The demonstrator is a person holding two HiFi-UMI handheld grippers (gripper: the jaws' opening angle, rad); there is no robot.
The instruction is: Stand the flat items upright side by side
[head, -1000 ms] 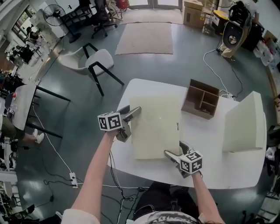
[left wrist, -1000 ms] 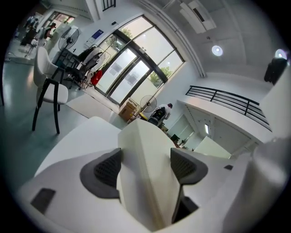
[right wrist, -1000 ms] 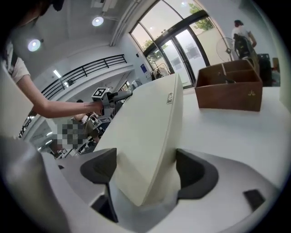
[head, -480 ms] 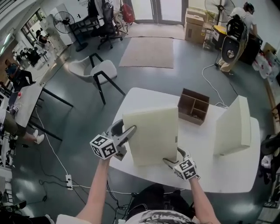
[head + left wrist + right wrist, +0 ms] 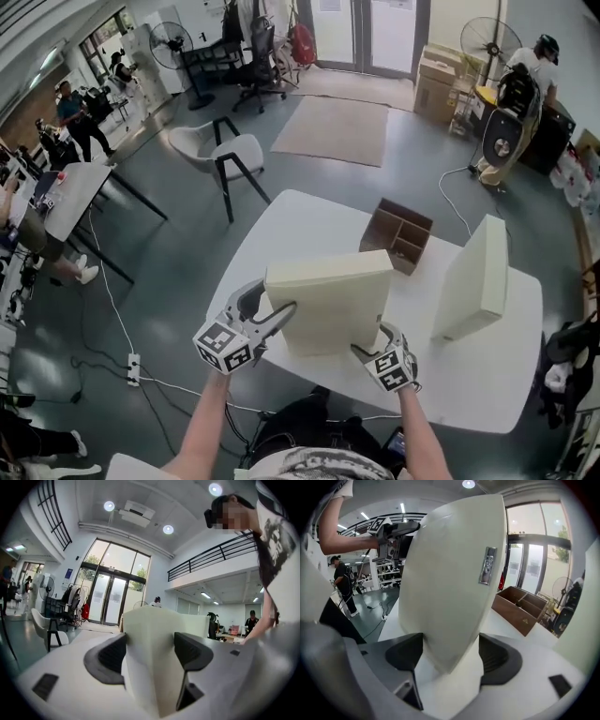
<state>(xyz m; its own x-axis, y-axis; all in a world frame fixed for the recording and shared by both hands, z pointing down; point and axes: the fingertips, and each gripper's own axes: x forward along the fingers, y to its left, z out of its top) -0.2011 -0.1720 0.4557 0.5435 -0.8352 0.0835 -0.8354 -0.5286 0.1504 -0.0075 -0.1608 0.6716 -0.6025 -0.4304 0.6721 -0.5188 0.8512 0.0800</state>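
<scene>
A cream foam slab (image 5: 328, 300) stands nearly upright over the near part of the white table (image 5: 281, 225), held between both grippers. My left gripper (image 5: 267, 307) is shut on its left edge; the slab (image 5: 154, 667) fills the gap between the pads. My right gripper (image 5: 373, 339) is shut on its lower right corner, and its jaws have just been closing on the slab (image 5: 450, 573). The left jaws have also narrowed a little around the slab. A second cream slab (image 5: 473, 277) stands upright at the table's right.
A brown wooden box (image 5: 398, 234) with compartments sits on the table behind the held slab. A white chair (image 5: 230, 155) and a rug (image 5: 342, 129) are on the floor beyond. People stand at the far left and far right. A cable (image 5: 112, 319) trails left of the table.
The slab lay flat on the table; it now stands almost upright. Both grippers stayed on it, the left one rising with its edge and both rolling.
</scene>
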